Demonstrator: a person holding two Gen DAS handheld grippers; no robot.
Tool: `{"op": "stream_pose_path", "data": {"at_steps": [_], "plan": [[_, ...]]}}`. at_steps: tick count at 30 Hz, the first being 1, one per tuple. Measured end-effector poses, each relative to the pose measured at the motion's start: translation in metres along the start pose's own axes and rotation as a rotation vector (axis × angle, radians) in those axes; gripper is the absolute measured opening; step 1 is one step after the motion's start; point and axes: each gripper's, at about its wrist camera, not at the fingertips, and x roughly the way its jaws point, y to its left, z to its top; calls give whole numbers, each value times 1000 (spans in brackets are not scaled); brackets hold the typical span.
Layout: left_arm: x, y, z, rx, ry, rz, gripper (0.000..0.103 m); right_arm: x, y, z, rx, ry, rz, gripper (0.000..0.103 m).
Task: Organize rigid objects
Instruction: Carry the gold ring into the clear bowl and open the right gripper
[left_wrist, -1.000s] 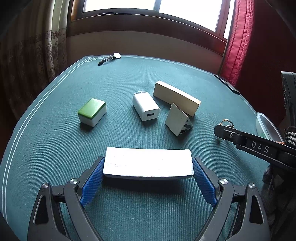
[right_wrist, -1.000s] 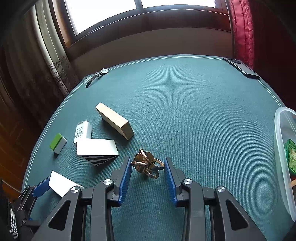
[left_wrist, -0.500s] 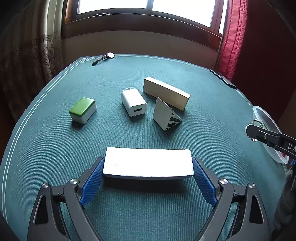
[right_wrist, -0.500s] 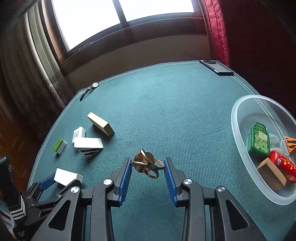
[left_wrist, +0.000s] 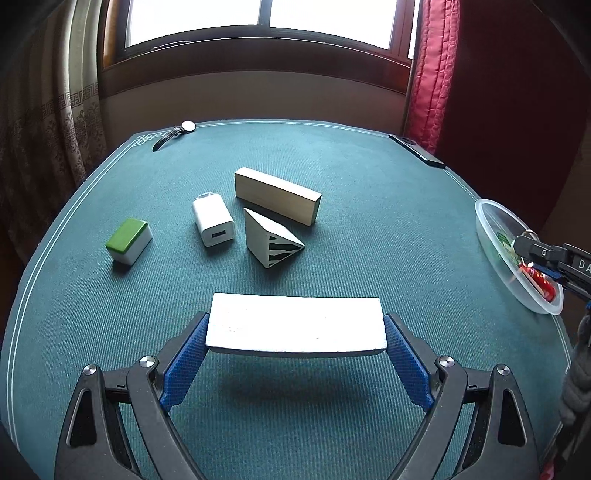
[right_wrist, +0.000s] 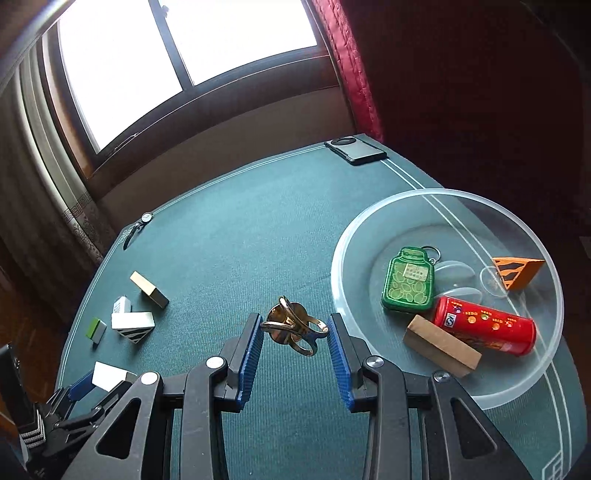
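The white block (left_wrist: 295, 325) was clamped end to end between the blue pads of the left gripper (left_wrist: 295, 343), raised clear of the green table (left_wrist: 369, 229). Ahead of that gripper lay a striped wedge (left_wrist: 271, 240), a white charger (left_wrist: 213, 221), a wooden block (left_wrist: 277, 195) and a green-topped tile (left_wrist: 128, 240). The right gripper (right_wrist: 295, 332) was closed on a gold ring puzzle (right_wrist: 293, 325), held above the table, just left of the clear bowl (right_wrist: 369, 229), which contained a green tin (right_wrist: 408, 282), a red can (right_wrist: 484, 325) and an orange wedge (right_wrist: 517, 271).
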Motion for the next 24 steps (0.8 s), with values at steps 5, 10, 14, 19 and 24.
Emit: {"op": "stream_pose_path", "data": {"at_steps": [5,10,14,19,24], "plan": [[-3,-15,2,27,-3,-6,92,-7,-25,5,37,-31,-41,38],[-5,-27,5,51,-6,-13,92,-13,-51,9,73,-53,-83,38],[-5,-37,7,69,-7,-19,92,-16,-68,10,100,-65,-110,38],[-6,-49,9,91,-6,-29,92,-19,-85,11,121,-75,-138,38],[-6,-60,11,116,-7,-36,92,-18,-99,13,138,-83,-166,38]]}}
